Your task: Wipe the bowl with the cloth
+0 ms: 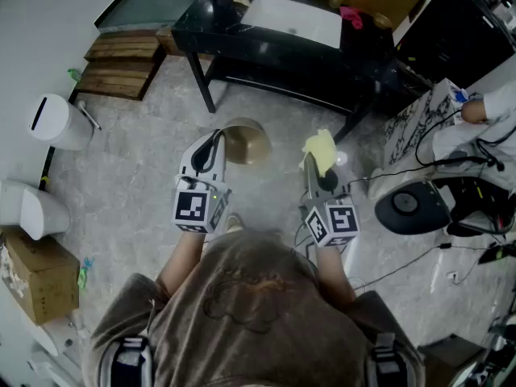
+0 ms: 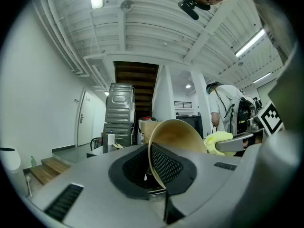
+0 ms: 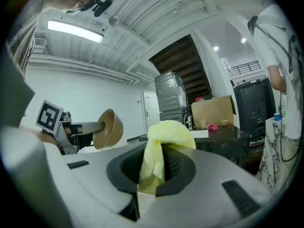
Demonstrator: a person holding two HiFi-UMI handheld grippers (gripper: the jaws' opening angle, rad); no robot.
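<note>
A tan bowl (image 1: pixel 246 141) hangs in the air in front of me, its rim pinched by my left gripper (image 1: pixel 219 147). In the left gripper view the bowl (image 2: pixel 178 137) stands on edge between the shut jaws, its hollow facing right. My right gripper (image 1: pixel 317 170) is shut on a yellow cloth (image 1: pixel 321 151), which bunches up above the jaws (image 3: pixel 164 137). The two are held apart, side by side, over the floor. From the right gripper view the bowl (image 3: pixel 108 128) shows at the left; from the left gripper view the cloth (image 2: pixel 219 142) shows at the right.
A black table (image 1: pixel 274 43) with a white tray (image 1: pixel 293 19) stands ahead. White bins (image 1: pixel 58 122) sit at the left, a cardboard box (image 1: pixel 36 276) lower left. Cables and a black round device (image 1: pixel 411 206) lie at the right, near a person (image 1: pixel 484 107).
</note>
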